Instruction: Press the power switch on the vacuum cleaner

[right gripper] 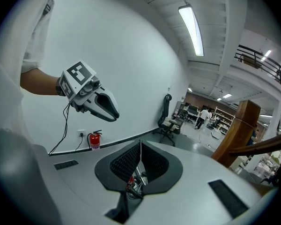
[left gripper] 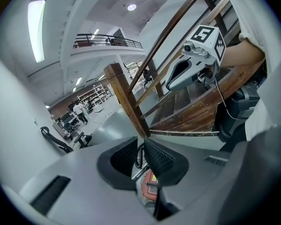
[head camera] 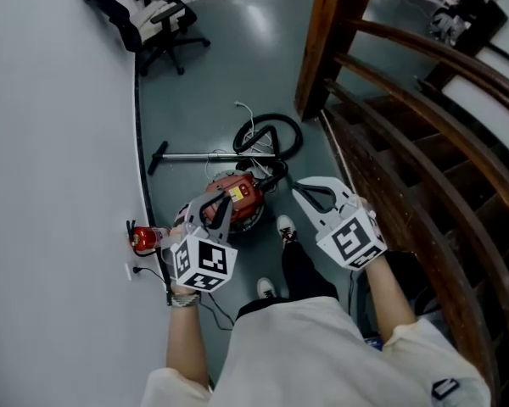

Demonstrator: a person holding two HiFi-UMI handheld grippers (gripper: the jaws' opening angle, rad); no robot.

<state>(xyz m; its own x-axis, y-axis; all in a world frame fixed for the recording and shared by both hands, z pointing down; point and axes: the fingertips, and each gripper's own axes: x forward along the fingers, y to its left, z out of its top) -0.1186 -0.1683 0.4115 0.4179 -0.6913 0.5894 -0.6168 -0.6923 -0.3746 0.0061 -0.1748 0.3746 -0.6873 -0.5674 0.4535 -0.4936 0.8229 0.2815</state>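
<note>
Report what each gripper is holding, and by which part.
Nothing is held. The left gripper is open, its fingers apart with nothing between them; the right gripper is shut on nothing. The vacuum cleaner lies on the floor below.

Fire extinguisher [head camera: 142, 239], office chair [head camera: 171, 27], wooden staircase [head camera: 405, 147]

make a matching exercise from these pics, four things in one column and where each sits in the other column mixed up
1 vacuum cleaner
2 fire extinguisher
3 office chair
4 wooden staircase

a far end of the floor
b middle of the floor
c along the right side
d against the white wall, left

Pairs: 1-b, 2-d, 3-a, 4-c
</note>
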